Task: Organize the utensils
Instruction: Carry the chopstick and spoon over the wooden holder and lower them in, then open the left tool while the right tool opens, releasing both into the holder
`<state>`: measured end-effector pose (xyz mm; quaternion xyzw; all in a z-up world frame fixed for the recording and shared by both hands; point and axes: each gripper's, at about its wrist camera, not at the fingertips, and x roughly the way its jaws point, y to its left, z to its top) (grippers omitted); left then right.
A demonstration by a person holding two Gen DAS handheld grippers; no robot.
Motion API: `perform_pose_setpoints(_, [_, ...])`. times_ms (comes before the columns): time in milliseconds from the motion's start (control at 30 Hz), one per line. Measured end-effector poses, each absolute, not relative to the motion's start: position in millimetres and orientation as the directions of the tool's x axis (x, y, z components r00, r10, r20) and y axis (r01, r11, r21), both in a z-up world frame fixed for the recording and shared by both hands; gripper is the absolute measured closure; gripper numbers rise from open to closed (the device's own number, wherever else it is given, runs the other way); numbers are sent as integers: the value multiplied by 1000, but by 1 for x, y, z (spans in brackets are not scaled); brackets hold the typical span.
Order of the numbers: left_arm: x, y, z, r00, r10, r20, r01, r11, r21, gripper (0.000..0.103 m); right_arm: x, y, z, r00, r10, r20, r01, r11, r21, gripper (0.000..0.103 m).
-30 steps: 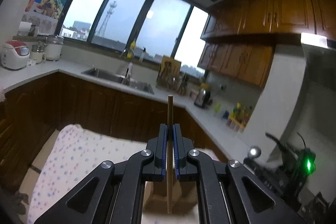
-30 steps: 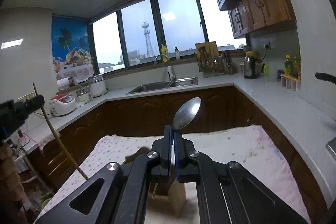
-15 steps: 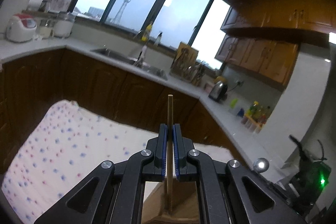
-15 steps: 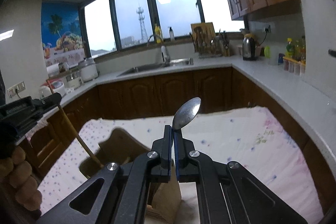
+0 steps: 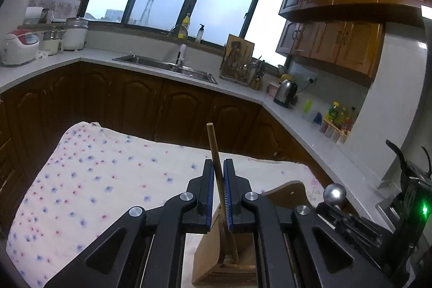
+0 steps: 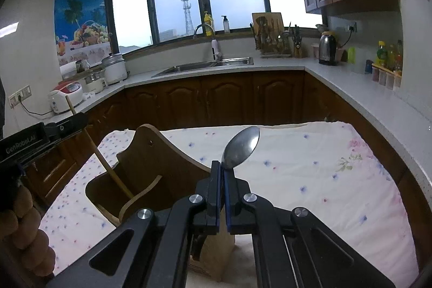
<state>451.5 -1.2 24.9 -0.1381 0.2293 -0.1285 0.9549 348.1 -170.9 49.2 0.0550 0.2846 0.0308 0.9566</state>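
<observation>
Both grippers have come down toward the table since the earlier frames, and the wooden holder now fills more of the lower part of each view.

Seen from the left wrist, the left gripper (image 5: pixel 219 189) has its blue-edged fingers (image 5: pixel 209 189) close together around a thin wooden chopstick (image 5: pixel 216 161). The stick leans a little between them, so I cannot tell if both pads press it. It is light brown, round and plain. Its long axis is nearly upright: the blunt top end points up and slightly to the left, above the fingertips, and the lower end goes down into the wooden holder (image 5: pixel 286 192) at the bottom centre of the frame.

Seen from the right wrist, the right gripper (image 6: pixel 222 189) has its fingers pressed together on the handle of a metal spoon (image 6: pixel 241 147). The bowl is dull grey steel, oval, and stands just above the fingertips. It points up and to the right; the handle is hidden between the fingers.

Left of this gripper the holder (image 6: pixel 151 161) stands on the flowered tablecloth (image 6: pixel 310 166), dark brown with a curved top edge. The chopstick (image 6: pixel 102 157) runs diagonally into it from the upper left. The person's hand (image 6: pixel 24 228) shows at the lower left edge.
</observation>
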Motion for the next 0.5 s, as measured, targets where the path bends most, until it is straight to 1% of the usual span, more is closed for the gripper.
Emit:
perform_pose_setpoints(233, [448, 1, 34, 853, -310, -419, 187, 932, -311, 97, 350, -173, 50, 829, 102, -550, -25, 989, 145, 100])
perform_pose_setpoints(300, [447, 3, 33, 850, -309, -426, 184, 933, -310, 91, 350, -175, 51, 829, 106, -549, -27, 988, 151, 99])
perform_pose_setpoints(333, [448, 3, 33, 849, -307, -430, 180, 933, -312, 85, 349, -176, 52, 830, 108, -548, -28, 988, 153, 99])
perform_pose_setpoints(367, [445, 5, 32, 851, -305, -428, 178, 933, -312, 82, 349, -177, 52, 830, 109, -546, -28, 988, 155, 98])
perform_pose_setpoints(433, [444, 6, 33, 853, -301, -426, 175, 934, -311, 81, 349, -178, 53, 828, 115, -548, -27, 986, 165, 96])
perform_pose_setpoints(500, [444, 6, 34, 851, -304, -429, 177, 934, -312, 78, 348, -180, 53, 827, 119, -550, -23, 984, 178, 95])
